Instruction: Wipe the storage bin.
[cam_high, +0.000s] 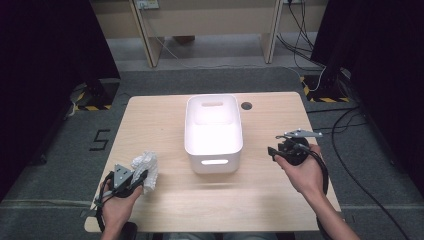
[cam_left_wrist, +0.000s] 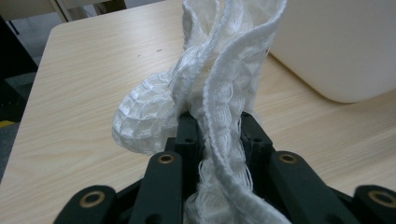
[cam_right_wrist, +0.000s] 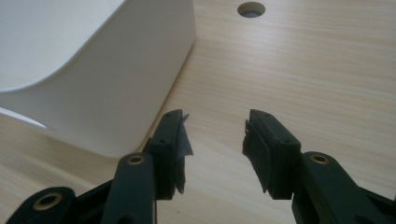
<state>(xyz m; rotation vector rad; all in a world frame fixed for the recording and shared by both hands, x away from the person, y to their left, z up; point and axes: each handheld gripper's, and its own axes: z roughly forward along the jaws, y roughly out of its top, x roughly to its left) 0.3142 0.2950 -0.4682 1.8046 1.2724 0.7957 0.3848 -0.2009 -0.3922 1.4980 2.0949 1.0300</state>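
A bin (cam_high: 213, 134) is set at the middle of the tabletop (cam_high: 155, 115), with a hole (cam_high: 246, 105) just behind its right corner. A cloth (cam_high: 146, 170) is held at the near left, in the left hand-held gripper (cam_high: 137, 181). The right hand-held gripper (cam_high: 274, 151) is placed right of the bin.

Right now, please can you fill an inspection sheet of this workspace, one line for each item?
Surface: light wooden table with a round cable hole near the far edge.
Job's things: white mesh cloth, bunched, held at the table's near left; white plastic bin with handle slots at the middle, inside looks bare.
Clutter: nothing seen.
Grippers: left gripper shut on the white mesh cloth; right gripper open, nothing between its jaws, beside the white plastic bin, apart from it.
Cables: black cable trails from the right gripper; more cables on the floor behind the table.
Surroundings: grey carpet, a taped 5 on it, hazard-striped stand bases, wooden furniture behind.
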